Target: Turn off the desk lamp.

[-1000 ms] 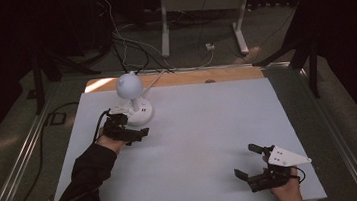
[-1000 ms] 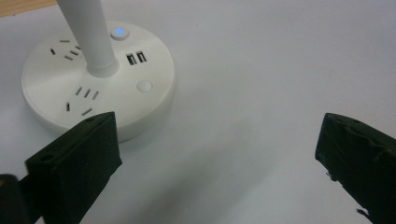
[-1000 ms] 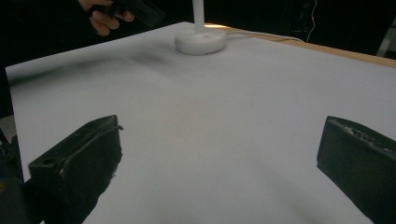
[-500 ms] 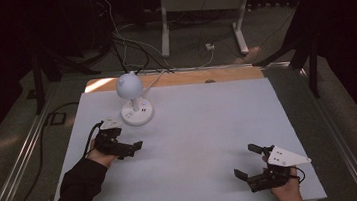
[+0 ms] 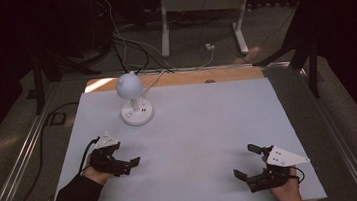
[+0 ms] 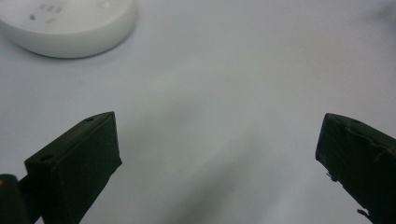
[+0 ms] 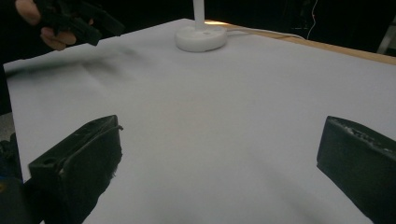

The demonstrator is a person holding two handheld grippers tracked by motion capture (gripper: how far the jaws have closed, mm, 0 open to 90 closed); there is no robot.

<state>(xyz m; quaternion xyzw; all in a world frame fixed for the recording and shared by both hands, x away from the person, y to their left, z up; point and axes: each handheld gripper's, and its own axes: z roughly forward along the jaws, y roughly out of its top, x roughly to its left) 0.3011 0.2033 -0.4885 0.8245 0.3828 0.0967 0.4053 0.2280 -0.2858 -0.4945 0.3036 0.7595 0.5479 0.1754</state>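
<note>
Lamp [image 5: 133,97] is the one thing on my table [image 5: 204,128], and it stands far from me, near the back edge and over to my left.

Closest to me is my right gripper [image 5: 247,164], low at the front right corner. Its two black jaws are spread wide apart, and they hold nothing. In the right gripper view I see bare white table between them. From there the lamp's round base [image 7: 201,38] is well apart, far off across the table and toward my left.

A bit farther from me is my left gripper [image 5: 129,165], at the front left. Its jaws are wide apart too, with nothing between them but table. In the left gripper view the lamp's base [image 6: 70,25] shows at the top left, near but not touching.

So the lamp lies ahead of my left gripper and a little to one side. My left hand [image 5: 96,172] is much nearer to it than my right. The lamp stands straight up, with a thin stem and a round head on top. Its cord runs off the back edge. If I have to reach the lamp, I think my left hand should go.
</note>
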